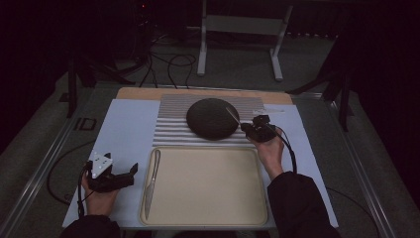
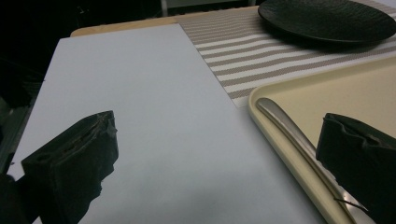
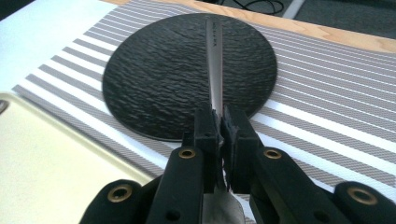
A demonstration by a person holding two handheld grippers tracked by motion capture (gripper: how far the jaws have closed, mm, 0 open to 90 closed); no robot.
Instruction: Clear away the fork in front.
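The right claw [image 3: 219, 122] is clenched on a slim metal utensil [image 3: 214, 60], whose handle reaches out over the round, rough-textured black plate [image 3: 187, 70]. The plate rests on a striped woven mat [image 3: 327, 107]. The utensil's working end is hidden under the claw. The left claw [image 1: 124, 174] is released, hovering over the pale worktop [image 2: 140, 116] beside a cream tray [image 1: 208, 183] where a knife [image 1: 151, 181] lies along the left rim.
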